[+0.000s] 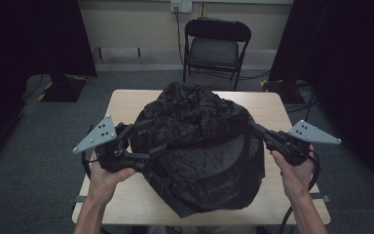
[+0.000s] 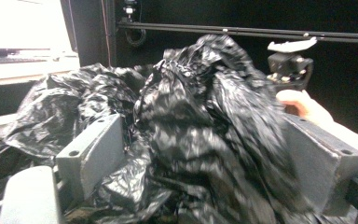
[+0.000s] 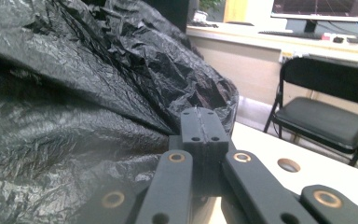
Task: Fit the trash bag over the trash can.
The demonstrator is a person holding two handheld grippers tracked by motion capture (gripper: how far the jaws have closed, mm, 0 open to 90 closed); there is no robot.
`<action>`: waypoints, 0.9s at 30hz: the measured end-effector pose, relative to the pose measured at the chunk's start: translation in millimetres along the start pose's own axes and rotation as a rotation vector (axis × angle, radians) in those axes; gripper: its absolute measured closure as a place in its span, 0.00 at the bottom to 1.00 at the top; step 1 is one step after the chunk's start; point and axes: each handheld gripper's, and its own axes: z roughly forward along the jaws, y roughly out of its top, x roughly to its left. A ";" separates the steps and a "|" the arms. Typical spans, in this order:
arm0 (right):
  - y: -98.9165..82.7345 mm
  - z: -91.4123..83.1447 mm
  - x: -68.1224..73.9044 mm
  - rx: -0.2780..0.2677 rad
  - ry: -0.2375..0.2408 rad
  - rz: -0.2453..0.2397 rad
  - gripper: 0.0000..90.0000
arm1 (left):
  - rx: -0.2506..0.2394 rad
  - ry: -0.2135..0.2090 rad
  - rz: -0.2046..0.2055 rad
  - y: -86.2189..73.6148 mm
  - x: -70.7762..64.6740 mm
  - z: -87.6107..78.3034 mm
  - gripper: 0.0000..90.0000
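High view showed your black plastic bag [image 1: 199,146] spread but still crumpled on the table [image 1: 126,100]; your right gripper [image 1: 259,130] pinched its edge, jaws closed; your left gripper [image 1: 148,141] stood wide around a fold, so smoothing remained.

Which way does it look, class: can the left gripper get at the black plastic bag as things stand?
Probably yes: the black plastic bag already bunches between the open left gripper, with nothing in the way.

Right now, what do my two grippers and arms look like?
Both grippers, left gripper and right gripper, are black linkage frames, each topped by a grey triangular plate with dark dots. The right's jaw links carry brass-ringed holes. A black cable trails from the right one. Forearms are bare, no sleeves.
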 end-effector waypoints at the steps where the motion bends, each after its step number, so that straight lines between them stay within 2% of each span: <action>1: -2.8 0.1 -2.0 0.007 -0.009 0.002 1.00 | -0.003 0.000 0.001 0.4 0.6 -2.0 0.19; 3: -5.6 0.3 -3.9 0.013 -0.012 0.003 1.00 | -0.010 0.002 -0.001 0.6 1.6 -4.3 0.19; 5: -13.9 1.7 -6.4 0.029 -0.014 0.013 1.00 | -0.051 0.002 -0.026 0.6 8.2 -11.6 0.22; 8: -22.8 4.3 -5.6 0.062 -0.019 0.001 1.00 | -0.074 -0.001 -0.035 0.4 12.5 -16.8 0.23; 9: -25.9 5.1 -5.5 0.069 -0.018 0.002 1.00 | -0.082 0.025 -0.035 0.5 15.1 -22.1 0.22; 10: -25.9 5.1 -5.5 0.069 -0.018 0.002 1.00 | -0.082 0.025 -0.035 0.5 15.1 -22.1 0.23; 12: -35.8 7.6 -7.2 0.088 -0.020 0.017 1.00 | -0.130 0.024 -0.063 -1.1 20.4 -30.1 0.23; 13: -38.9 8.6 -7.8 0.098 -0.021 0.017 1.00 | -0.136 0.030 -0.075 -1.4 22.3 -33.1 0.23; 15: -44.2 9.8 -8.5 0.106 -0.021 0.023 1.00 | -0.116 0.069 -0.072 -2.8 24.8 -36.6 0.24; 17: -48.2 10.7 -8.3 0.114 -0.011 0.020 1.00 | -0.074 0.101 -0.077 -7.6 26.6 -37.3 0.24; 18: -48.8 10.8 -8.3 0.116 -0.006 0.019 1.00 | -0.061 0.103 -0.076 -12.0 27.5 -37.9 0.24; 20: -48.0 9.6 -8.6 0.099 0.020 0.024 1.00 | -0.044 0.101 -0.098 -20.3 29.6 -39.7 0.24; 22: -44.8 7.0 -8.7 0.070 0.038 0.050 0.86 | -0.028 0.106 -0.117 -31.1 30.4 -41.5 0.22; 24: -40.5 1.7 -6.2 0.052 0.032 0.044 0.78 | -0.010 0.116 -0.132 -38.6 28.1 -43.5 0.21; 26: -36.3 -5.9 -2.8 0.019 0.028 0.053 0.65 | -0.023 0.095 -0.153 -43.1 25.4 -46.8 0.18; 27: -34.8 -9.1 -1.5 0.007 0.028 0.051 0.62 | -0.035 0.100 -0.157 -44.6 22.5 -49.2 0.18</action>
